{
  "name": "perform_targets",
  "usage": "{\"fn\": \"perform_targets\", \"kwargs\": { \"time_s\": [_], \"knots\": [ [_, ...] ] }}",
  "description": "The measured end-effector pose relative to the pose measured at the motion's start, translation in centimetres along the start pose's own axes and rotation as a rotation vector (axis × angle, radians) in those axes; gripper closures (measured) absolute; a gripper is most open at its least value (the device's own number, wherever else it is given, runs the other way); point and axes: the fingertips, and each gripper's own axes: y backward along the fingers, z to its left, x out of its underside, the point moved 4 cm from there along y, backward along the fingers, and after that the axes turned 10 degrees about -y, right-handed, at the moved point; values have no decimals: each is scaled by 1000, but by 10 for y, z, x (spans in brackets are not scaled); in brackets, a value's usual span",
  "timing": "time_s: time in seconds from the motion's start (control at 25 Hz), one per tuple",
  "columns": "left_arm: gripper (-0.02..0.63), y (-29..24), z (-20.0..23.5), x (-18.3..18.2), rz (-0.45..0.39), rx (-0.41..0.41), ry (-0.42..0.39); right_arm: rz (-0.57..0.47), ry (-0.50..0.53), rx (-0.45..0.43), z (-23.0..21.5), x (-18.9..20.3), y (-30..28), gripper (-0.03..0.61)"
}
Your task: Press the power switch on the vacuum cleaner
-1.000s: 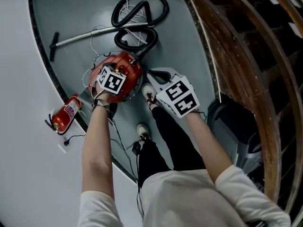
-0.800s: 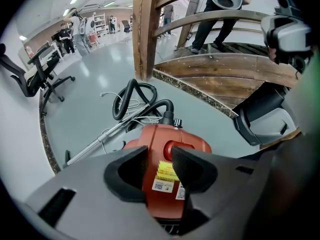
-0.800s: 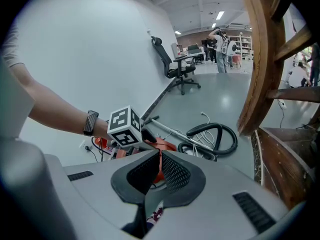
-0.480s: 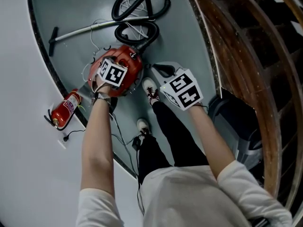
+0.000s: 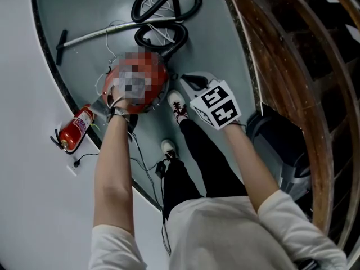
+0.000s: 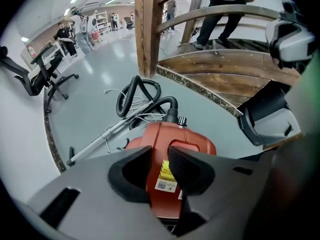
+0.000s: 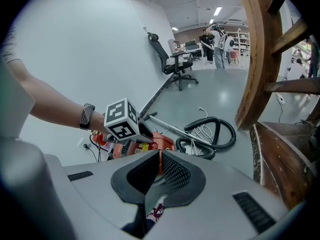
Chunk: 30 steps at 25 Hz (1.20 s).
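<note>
While poised above vacuum cleaner [image 6: 175, 134], noted left gripper [image 6: 159, 156] jaws just narrowed, parted, nothing between; right gripper [image 7: 160, 154] closed, empty. Judged best: shut fully, press switch squarely.

Head view steeply down, gripper views low, all share vacuum cleaner [image 5: 160, 79]

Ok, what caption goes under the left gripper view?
Left gripper, jaws just closed partway with nothing between them, poised over the red vacuum cleaner, black hose coiled behind.
</note>
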Motion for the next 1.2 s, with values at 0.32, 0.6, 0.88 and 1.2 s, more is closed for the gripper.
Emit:
{"fn": "perform_targets", "kwargs": {
  "time_s": [0.32,0.6,0.88,1.2],
  "knots": [
    [502,1,-2,2,-3,24,6,18,-19,-9,2,7,-5,546],
    [462,5,-5,2,-43,42,11,53,-12,-9,-1,12,-8,546],
    [462,9,-6,-3,-101,45,33,80,10,-20,-5,12,-11,546],
    [480,18,-3,-3,-175,40,38,83,21,-26,-4,11,-13,546]
  ]
}}
